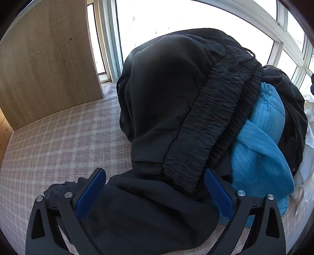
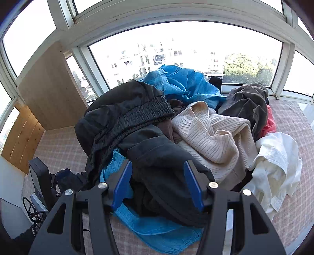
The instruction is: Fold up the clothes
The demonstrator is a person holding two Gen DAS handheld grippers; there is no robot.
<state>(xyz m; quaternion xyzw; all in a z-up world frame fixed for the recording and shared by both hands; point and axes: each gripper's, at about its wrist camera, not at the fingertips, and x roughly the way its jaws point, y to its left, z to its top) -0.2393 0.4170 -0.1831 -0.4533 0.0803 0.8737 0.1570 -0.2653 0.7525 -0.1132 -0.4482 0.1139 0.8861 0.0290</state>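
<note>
Black trousers (image 1: pixel 166 102) on top of the heap, gathered waistband the same black. Bright blue garment (image 2: pixel 182 82) with thin dark pinstripes pokes out beside them. Cream ribbed sweater (image 2: pixel 212 133) in the middle, a dark grey piece (image 2: pixel 247 102) behind it, a flash of coral pink (image 2: pixel 269 121), and a plain white shirt (image 2: pixel 274 162). Underneath, a pink-and-white checked cover (image 1: pixel 58 141). Pale wood-grain panel (image 1: pixel 45 58), white window frame (image 2: pixel 157 17). Both claws, left (image 1: pixel 155 186) and right (image 2: pixel 157 176), black with blue pads.

Left gripper (image 1: pixel 155 188): black trousers (image 1: pixel 166 102) block ahead; open checked bedsheet (image 1: pixel 58 141) lies left, up to the wooden panel (image 1: pixel 45 58). Right gripper (image 2: pixel 157 186): heaped clothes pile (image 2: pixel 206 125) fills everything ahead.
</note>
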